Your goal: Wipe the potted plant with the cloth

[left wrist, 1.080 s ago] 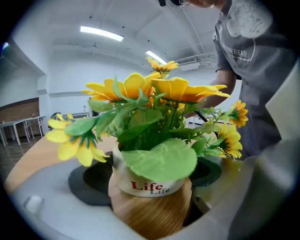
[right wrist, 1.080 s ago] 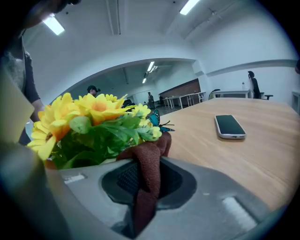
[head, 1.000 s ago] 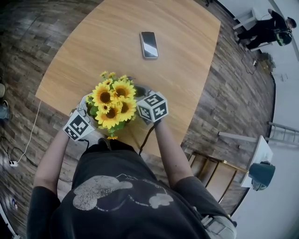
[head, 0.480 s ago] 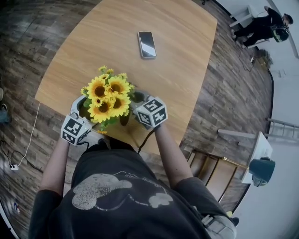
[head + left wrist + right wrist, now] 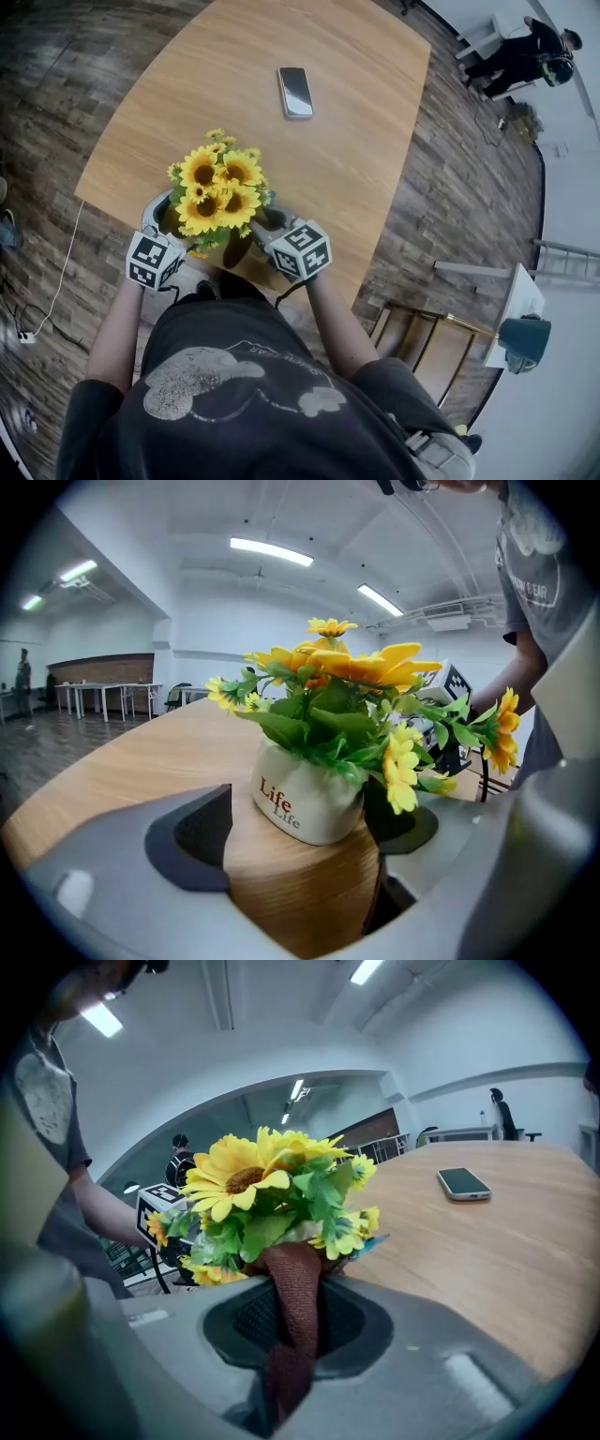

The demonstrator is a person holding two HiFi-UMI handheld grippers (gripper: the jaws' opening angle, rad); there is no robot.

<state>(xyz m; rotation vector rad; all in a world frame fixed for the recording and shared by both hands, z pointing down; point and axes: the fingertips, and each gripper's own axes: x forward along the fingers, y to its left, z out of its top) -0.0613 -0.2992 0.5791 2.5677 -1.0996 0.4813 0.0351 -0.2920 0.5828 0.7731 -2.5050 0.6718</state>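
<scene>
A potted plant [image 5: 216, 192] of yellow sunflowers stands in a white pot [image 5: 305, 803] near the table's near edge. My left gripper [image 5: 169, 217] is at the pot's left. In the left gripper view, my left gripper [image 5: 300, 846] has its jaws spread wide on either side of the pot's base. They have just been closing a little, and bare table shows between the left pad [image 5: 192, 841] and the pot. My right gripper [image 5: 291, 1326] is shut on a brown cloth [image 5: 292, 1307], whose top touches the leaves low on the plant's right side. In the head view the right gripper [image 5: 267, 225] is close beside the flowers.
A phone [image 5: 297, 91] lies farther out on the wooden table [image 5: 356, 159]. The table's near edge is right under my grippers. A person [image 5: 530, 52] is far off at the top right. A ladder and a stand with a teal bin [image 5: 525, 347] are on the floor to the right.
The right gripper with the cloth has drawn back toward the table's near edge, lower beside the plant. The left gripper has rolled and shifted a little beside the pot.
</scene>
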